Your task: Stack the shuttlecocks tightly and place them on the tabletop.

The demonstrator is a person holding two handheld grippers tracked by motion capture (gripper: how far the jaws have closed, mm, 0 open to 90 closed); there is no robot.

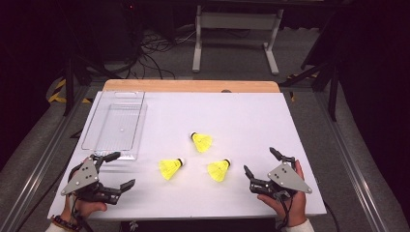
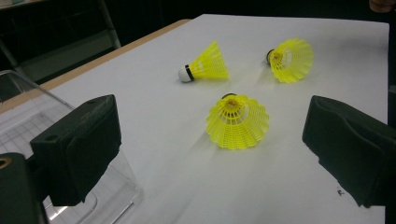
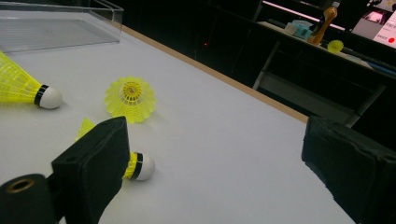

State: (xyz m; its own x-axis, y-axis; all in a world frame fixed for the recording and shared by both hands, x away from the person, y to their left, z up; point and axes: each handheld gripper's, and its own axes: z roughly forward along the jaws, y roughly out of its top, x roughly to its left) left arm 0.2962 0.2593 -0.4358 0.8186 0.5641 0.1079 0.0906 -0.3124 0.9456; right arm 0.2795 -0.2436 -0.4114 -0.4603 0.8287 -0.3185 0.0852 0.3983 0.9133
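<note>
Three yellow shuttlecocks lie on the white table top: a back one, a left one and a right one. My left gripper is open and empty at the front left, a short way from the left shuttlecock, which lies ahead between its jaws. Past that shuttlecock lie the back one and the right one. My right gripper is open and empty at the front right. The right shuttlecock is partly hidden behind its left jaw.
A clear plastic tray stands empty at the back left, close beside the left gripper's far jaw. A wooden strip runs along the table's far edge. Beyond the table are a dark floor, cables and a white frame.
</note>
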